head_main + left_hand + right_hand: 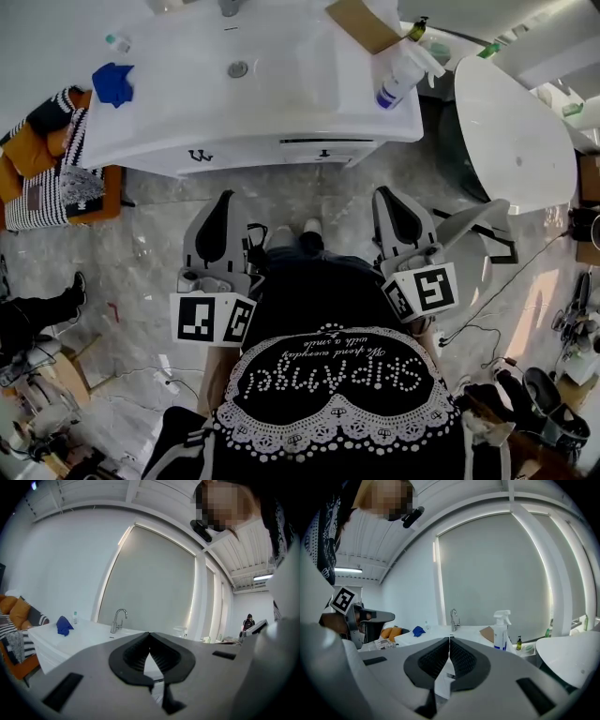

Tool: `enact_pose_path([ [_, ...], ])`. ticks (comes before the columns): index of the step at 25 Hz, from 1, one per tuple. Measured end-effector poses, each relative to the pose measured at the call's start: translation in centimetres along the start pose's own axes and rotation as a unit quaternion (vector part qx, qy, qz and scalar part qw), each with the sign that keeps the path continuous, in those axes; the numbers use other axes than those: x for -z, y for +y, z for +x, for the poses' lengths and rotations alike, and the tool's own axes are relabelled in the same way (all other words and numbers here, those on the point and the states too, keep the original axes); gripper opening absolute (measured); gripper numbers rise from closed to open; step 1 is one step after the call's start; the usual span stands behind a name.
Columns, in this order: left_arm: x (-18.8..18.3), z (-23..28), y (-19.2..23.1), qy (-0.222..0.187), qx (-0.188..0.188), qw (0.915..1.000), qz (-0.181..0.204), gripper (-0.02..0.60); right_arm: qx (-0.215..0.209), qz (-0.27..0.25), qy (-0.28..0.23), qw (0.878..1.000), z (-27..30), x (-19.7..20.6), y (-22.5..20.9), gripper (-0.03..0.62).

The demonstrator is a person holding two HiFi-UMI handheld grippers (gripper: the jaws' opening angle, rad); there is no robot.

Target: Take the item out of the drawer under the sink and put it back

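Drawer point(281, 150) shut, contents hidden, left gripper point(149, 634) closed and empty, right gripper point(450, 639) likewise.

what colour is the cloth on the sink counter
Blue: the crumpled blue cloth shows best in the head view.

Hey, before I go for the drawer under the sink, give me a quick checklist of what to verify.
1. Left hand-held gripper empty: ok, jaws together on nothing.
2. Right hand-held gripper empty: ok, jaws together on nothing.
3. Jaws open to take a handle: not ok, both shut.
4. Both within reach of the drawer front: not ok, both held short of it.
5. Drawer open: not ok, front looks closed.
6. Item inside: cannot tell, hidden.
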State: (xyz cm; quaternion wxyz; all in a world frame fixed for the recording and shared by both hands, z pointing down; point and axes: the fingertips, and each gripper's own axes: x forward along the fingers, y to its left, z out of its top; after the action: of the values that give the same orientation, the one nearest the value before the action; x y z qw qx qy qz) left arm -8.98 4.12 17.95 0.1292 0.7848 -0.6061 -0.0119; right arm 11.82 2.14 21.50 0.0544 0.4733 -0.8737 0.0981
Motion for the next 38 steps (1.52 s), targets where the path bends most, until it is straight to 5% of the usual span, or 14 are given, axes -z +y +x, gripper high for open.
enact_pose_path([
  [31, -2.8, 1.3, 4.8, 0.013, 0.021, 0.9995, 0.017, 0.005, 0.025, 0.012, 0.005, 1.000, 3.6, -1.4, 2.7, 0.018],
  [38, -3.4, 0.9, 7.8, 0.007, -0.012, 0.9996, 0.025, 0.005, 0.038, 0.012, 0.007, 0.999, 3.6, -1.2, 2.2, 0.018],
])
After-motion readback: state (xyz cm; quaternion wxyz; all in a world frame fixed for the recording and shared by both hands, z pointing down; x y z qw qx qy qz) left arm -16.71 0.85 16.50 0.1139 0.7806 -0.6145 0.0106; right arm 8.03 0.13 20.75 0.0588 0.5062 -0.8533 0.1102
